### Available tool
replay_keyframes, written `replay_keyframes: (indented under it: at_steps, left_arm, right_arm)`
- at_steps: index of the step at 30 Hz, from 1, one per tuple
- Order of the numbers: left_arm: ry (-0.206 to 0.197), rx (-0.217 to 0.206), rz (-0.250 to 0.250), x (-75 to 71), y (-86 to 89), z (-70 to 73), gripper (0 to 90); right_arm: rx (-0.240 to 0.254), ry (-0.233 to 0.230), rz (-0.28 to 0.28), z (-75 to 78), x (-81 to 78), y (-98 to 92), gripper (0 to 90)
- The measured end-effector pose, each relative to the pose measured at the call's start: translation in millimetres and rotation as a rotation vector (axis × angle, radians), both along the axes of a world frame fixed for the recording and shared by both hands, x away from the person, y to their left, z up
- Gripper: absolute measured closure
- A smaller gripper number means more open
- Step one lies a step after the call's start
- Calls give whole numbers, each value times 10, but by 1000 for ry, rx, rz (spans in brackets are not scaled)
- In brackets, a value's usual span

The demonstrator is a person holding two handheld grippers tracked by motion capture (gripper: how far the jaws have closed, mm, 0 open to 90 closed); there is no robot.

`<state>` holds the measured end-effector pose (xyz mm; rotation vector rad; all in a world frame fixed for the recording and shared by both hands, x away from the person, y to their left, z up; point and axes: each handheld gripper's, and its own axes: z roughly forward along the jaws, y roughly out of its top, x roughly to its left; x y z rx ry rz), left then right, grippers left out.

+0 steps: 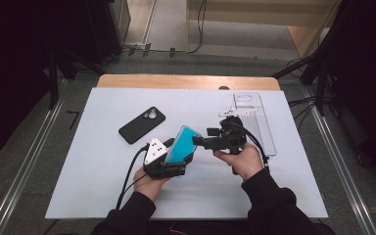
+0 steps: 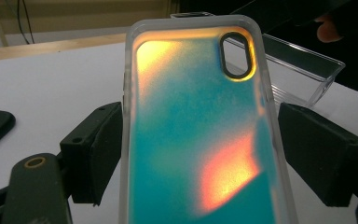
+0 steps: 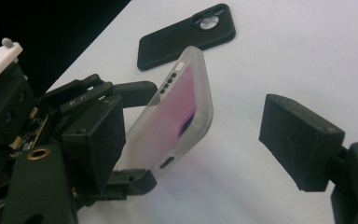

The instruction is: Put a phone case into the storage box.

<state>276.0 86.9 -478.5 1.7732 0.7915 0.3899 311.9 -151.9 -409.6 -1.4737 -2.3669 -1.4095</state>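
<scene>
**Iridescent case up in my left claw, right claw coming in on its end**

My left claw (image 1: 176,155) holds the teal iridescent phone case (image 1: 182,144) by its long edges, lifted off the white table (image 1: 98,161) and tilted, camera cutout toward twelve o'clock. In the left claw view the case (image 2: 200,135) stands between the two pads; the left one looks pressed to its frosted rim, while on the right I cannot tell whether the pad quite touches. I judge this a wide grip across the case's width.

My right claw (image 1: 199,141) sits at about three o'clock of the case, pointing at it with jaws fairly wide. In the right claw view the case's port end (image 3: 179,112) lies beside my near pad, and the far pad stands well apart. Nothing is pinched there yet.

The black phone case (image 1: 142,125) lies flat at about ten o'clock of my hands, untouched. The clear plastic tray (image 1: 254,122) rests at roughly one o'clock, near the far right of the table.

As I judge it, the pickup is done. What is left is for my right claw to close on the case's end, then whatever the handover leads to, perhaps the tray.
</scene>
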Motion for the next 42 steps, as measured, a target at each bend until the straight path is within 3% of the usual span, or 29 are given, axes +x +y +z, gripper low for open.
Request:
replay_keyframes:
  at_steps: [6,14,19,20,21,26,33,35,38,40,42]
  left_arm:
    - [-19,-10,6,-29,-25,15,164]
    - [-24,-19,36,-45,-16,56,164]
    - [-22,-9,45,-44,-10,60,163]
    - [-22,-9,45,-44,-10,60,163]
    - [-24,-6,41,-42,-12,52,163]
    - [-31,-12,42,-47,-17,53,163]
    - [-35,-2,33,-47,-23,72,162]
    - [-7,-4,24,-29,-19,83,160]
    - [-3,17,43,-40,-37,124,146]
    - [31,15,44,-31,-46,152,74]
    - [64,26,26,-18,-43,176,68]
  right_arm:
    - [17,33,2,-42,64,77,251]
    - [62,119,-14,-92,149,134,410]
    - [113,211,-33,-125,208,121,637]
    - [113,211,-33,-125,208,121,637]
    - [127,226,-29,-132,220,105,730]
    - [175,266,-29,-130,229,83,756]
    - [203,282,-25,-120,228,59,766]
    - [206,289,-23,-111,224,55,767]
    - [203,281,-15,-100,215,59,771]
    - [201,269,-14,-85,213,56,770]
    - [185,259,-22,-60,208,40,770]
